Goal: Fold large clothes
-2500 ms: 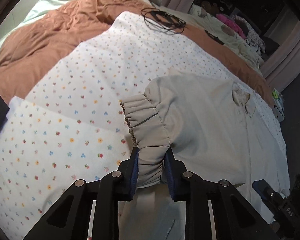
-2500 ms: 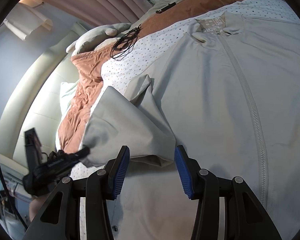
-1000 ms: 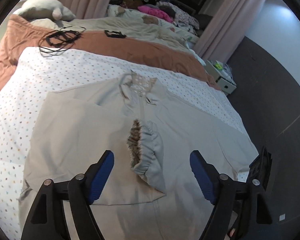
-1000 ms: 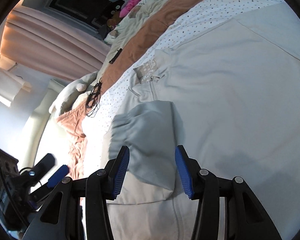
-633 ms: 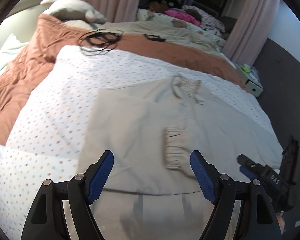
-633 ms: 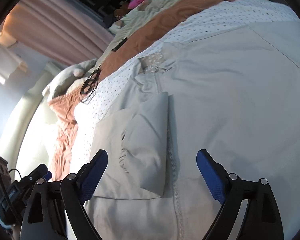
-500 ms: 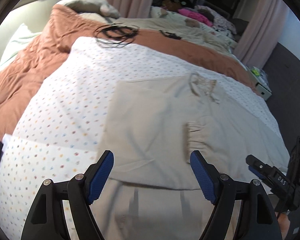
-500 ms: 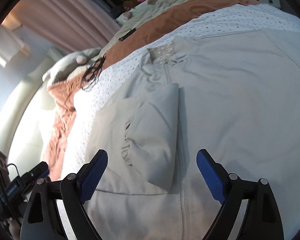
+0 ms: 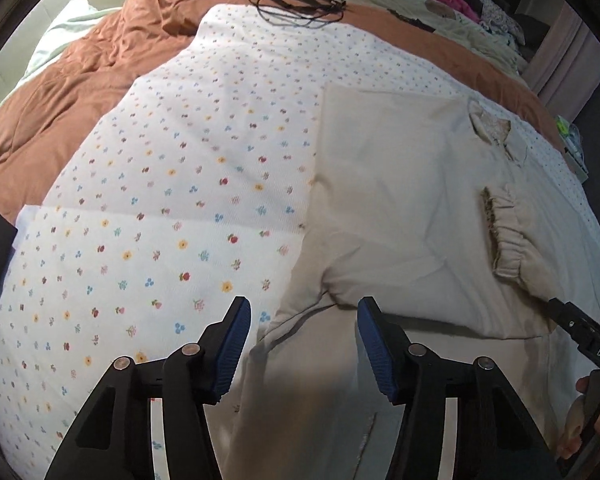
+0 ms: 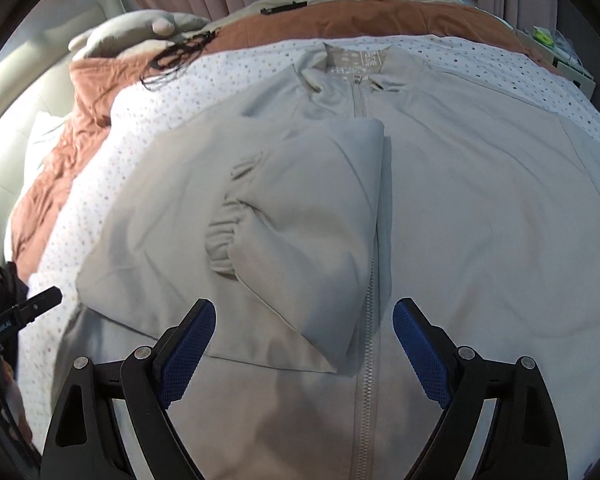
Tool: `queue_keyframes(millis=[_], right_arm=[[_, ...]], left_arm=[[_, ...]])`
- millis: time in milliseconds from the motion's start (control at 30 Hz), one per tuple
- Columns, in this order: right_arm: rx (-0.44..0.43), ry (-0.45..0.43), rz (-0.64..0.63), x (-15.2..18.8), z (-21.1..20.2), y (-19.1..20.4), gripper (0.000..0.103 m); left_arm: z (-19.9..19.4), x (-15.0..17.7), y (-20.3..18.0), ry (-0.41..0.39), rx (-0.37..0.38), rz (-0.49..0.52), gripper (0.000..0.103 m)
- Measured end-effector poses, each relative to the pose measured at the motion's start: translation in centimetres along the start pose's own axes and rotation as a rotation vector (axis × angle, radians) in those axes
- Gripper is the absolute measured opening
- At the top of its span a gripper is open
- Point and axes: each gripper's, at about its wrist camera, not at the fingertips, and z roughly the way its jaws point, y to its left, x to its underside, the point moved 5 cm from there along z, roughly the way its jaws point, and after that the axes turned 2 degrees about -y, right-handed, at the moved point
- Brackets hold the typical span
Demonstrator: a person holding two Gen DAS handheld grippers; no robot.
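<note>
Lying zipped and face up on the floral bedsheet, the beige jacket filled the centre and right of both frames, one sleeve folded across its chest. Left tongs were closing over the jacket's side edge at lower centre, pads not yet pressing. Right tongs stood wide, empty, above the zipper. Fabric looked soft, light, floppy; best pinched at hem or seam.

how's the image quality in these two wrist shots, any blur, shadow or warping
Left wrist view: strong fisheye bulge, black corners, sharp floral sheet, a dark shadow on the jacket between the closing left gripper fingers. Right wrist view: same warping, mild blur towards the left edge, bright light at left, shadow below the open right gripper.
</note>
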Motion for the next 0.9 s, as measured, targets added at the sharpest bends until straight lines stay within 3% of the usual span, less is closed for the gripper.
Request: queue_keyframes(millis=[67, 333, 467, 567, 733, 900], right_arm=[[0.036, 0.024, -0.021, 0.6, 0.5, -0.1, 0.09], [0.119, 0.088, -0.036, 1.7, 2.2, -1.2, 0.091], [0.135, 0.074, -0.044, 1.2, 2.3, -1.3, 0.09], [0.151, 0.0, 0.037, 0.2, 1.1, -2.9, 0.09], [0.104, -0.131, 0.235, -1.5, -2.0, -7.6, 0.09], [-0.056, -0.104, 0.396, -1.2, -1.4, -10.0, 0.088]], left_arm=[[1.2, 0.9, 0.4, 0.05, -0.008, 0.011, 0.043], [2.9, 0.9, 0.9, 0.062, -0.075, 0.048, 0.031], [3.4, 0.2, 0.8, 0.059, -0.104, 0.067, 0.022], [3.4, -0.1, 1.2, 0.047, -0.126, 0.059, 0.02], [3.3, -0.3, 2.0, 0.035, -0.134, 0.025, 0.02], [3.4, -0.3, 1.7, 0.03, -0.148, 0.03, 0.02]])
